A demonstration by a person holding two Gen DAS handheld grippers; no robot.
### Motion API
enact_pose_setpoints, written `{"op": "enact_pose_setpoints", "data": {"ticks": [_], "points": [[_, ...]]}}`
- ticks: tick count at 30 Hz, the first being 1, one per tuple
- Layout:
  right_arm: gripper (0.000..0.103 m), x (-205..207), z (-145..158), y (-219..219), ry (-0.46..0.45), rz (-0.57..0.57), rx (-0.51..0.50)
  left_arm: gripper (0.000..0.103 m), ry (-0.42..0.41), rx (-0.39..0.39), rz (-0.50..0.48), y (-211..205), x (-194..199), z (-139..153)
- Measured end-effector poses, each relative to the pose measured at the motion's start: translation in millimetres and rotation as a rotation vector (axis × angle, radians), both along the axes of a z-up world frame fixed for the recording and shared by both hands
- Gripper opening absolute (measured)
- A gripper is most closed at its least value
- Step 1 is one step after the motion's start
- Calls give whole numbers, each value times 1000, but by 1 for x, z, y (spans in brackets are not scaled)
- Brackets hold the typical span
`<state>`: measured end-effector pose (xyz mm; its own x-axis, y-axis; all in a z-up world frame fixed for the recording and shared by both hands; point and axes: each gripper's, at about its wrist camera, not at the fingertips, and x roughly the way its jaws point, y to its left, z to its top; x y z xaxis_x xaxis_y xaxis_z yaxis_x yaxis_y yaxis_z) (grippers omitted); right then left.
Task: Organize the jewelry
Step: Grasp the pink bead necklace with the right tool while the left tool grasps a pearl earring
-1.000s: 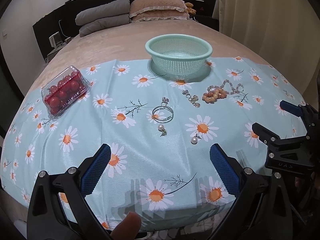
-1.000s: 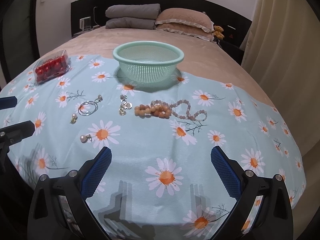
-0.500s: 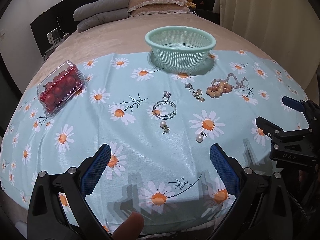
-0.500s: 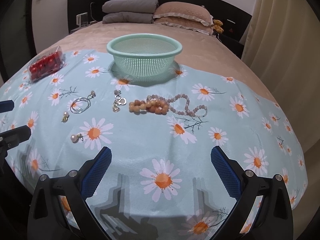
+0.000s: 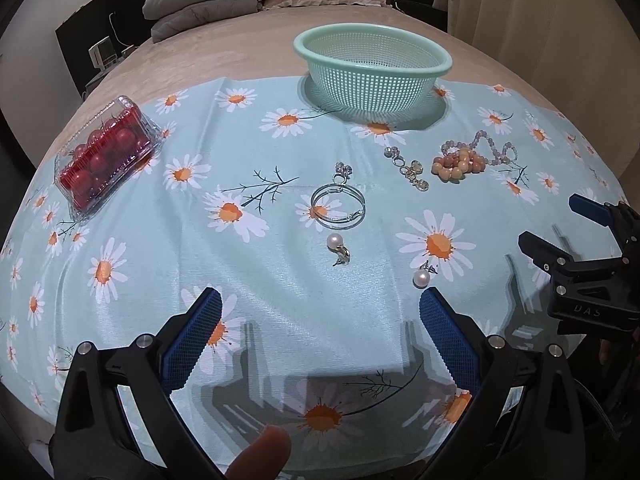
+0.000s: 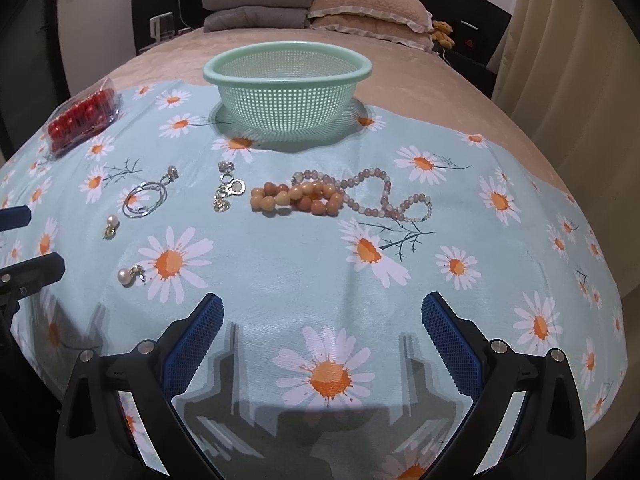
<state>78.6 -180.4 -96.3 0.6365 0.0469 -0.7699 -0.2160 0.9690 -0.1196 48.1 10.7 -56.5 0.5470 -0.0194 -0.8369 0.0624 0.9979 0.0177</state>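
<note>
A mint green mesh basket (image 5: 372, 70) (image 6: 288, 84) stands empty at the far side of a daisy-print cloth. Jewelry lies in front of it: an orange bead bracelet (image 6: 296, 198) (image 5: 458, 164), a pinkish bead strand (image 6: 384, 196), a crystal earring (image 6: 228, 192) (image 5: 408, 166), silver hoop earrings (image 5: 338, 206) (image 6: 146, 198) and two pearl earrings (image 5: 338, 246) (image 5: 422, 278) (image 6: 128, 276). My left gripper (image 5: 320, 328) is open and empty, short of the pearls. My right gripper (image 6: 322, 330) is open and empty, short of the bracelets; it also shows in the left wrist view (image 5: 560, 228).
A clear box of cherry tomatoes (image 5: 104, 156) (image 6: 82, 118) lies at the cloth's left. The cloth (image 5: 240, 280) covers a bed with pillows and folded grey blankets (image 6: 260, 10) at the far end. A curtain (image 6: 560, 40) hangs at the right.
Both grippers have moved a little forward toward the jewelry and tilted down; the basket and jewelry sit nearer and lower in both views. Nothing on the cloth has moved.
</note>
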Motion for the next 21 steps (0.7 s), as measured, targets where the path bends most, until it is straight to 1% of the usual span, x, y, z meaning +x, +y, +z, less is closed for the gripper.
{"op": "enact_pose_setpoints", "data": {"ticks": [8,14,21], "points": [[95,23,-12,-18,28,-52,7,97,36,-2,-4,2,18,-15],[95,49,-21,-34,43,-103,2,97,62,2,-7,1,34,-26],[95,75,-22,-43,25,-136,-18,97,81,9,-16,0,48,-37]]}}
